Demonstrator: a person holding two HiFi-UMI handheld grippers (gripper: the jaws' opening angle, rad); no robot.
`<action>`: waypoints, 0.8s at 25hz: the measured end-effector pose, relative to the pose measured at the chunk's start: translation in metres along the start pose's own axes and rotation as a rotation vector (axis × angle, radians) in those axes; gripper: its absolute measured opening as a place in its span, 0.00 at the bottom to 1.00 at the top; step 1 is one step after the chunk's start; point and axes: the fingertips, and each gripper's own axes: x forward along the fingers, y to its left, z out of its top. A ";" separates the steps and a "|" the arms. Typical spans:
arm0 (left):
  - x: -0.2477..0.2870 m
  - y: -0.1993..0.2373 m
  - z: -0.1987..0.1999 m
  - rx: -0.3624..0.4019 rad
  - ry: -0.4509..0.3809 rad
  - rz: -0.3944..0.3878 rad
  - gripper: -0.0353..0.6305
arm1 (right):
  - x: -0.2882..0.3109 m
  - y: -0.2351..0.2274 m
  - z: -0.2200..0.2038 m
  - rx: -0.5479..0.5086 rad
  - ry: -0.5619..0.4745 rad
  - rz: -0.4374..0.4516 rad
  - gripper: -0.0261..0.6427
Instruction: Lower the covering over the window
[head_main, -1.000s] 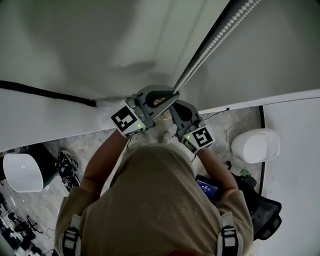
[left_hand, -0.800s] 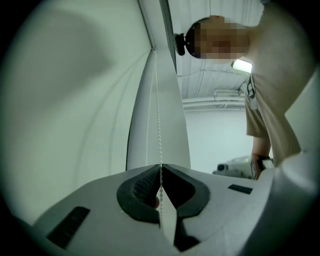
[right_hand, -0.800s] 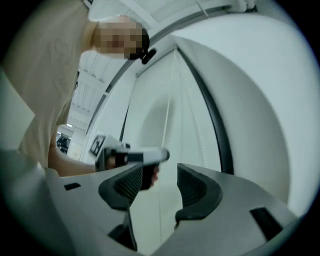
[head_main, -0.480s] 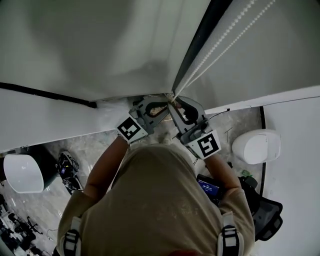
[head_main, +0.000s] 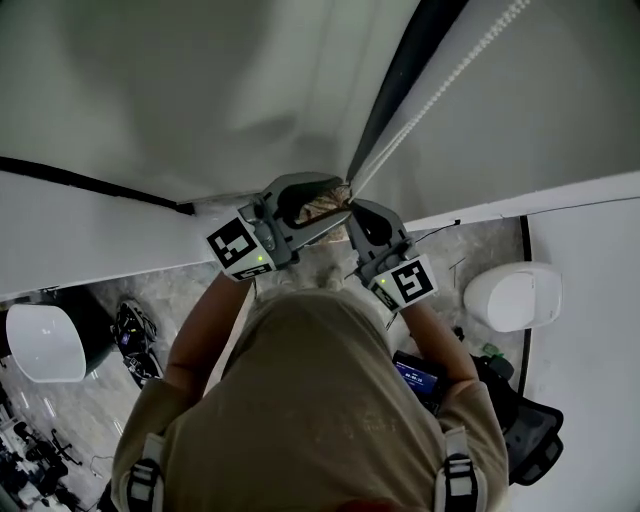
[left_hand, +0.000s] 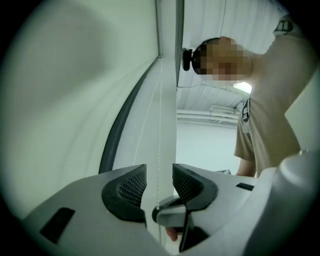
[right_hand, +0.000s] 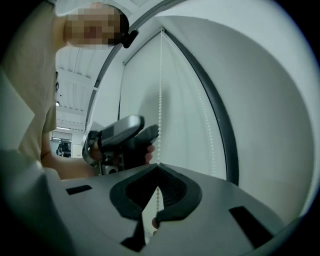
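Note:
A white bead chain (head_main: 440, 90) hangs beside the white roller blind (head_main: 200, 90) and the dark window frame (head_main: 410, 60). My left gripper (head_main: 335, 198) is at the chain and its jaws have just been opening. In the left gripper view the chain (left_hand: 160, 125) runs free between the open left gripper (left_hand: 159, 181), touching neither pad. Just below and to the right, my right gripper (head_main: 356, 212) holds the same strand. In the right gripper view the right gripper (right_hand: 158, 166) is shut on the chain (right_hand: 160, 100), with a second strand (right_hand: 205, 115) hanging further right.
A white sill (head_main: 90, 230) with a black cable (head_main: 90, 185) runs below the blind. Far below on the floor sit two white rounded objects (head_main: 45, 345) (head_main: 512, 292) and a small lit screen (head_main: 415, 372). The person's torso fills the lower part of the head view.
The left gripper, shut on the chain before, has opened and let it go. The right gripper, open half a second ago, has shut on the chain. Both hands dipped, then rose again.

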 end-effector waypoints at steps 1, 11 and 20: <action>0.009 0.000 0.006 0.033 0.018 0.008 0.29 | 0.004 0.004 0.003 0.002 -0.008 0.006 0.06; 0.008 0.004 -0.004 0.110 0.082 0.059 0.09 | -0.024 -0.006 0.055 0.051 -0.253 0.044 0.37; -0.003 -0.020 -0.063 -0.024 0.145 0.036 0.09 | -0.006 0.013 0.087 -0.065 -0.212 0.009 0.06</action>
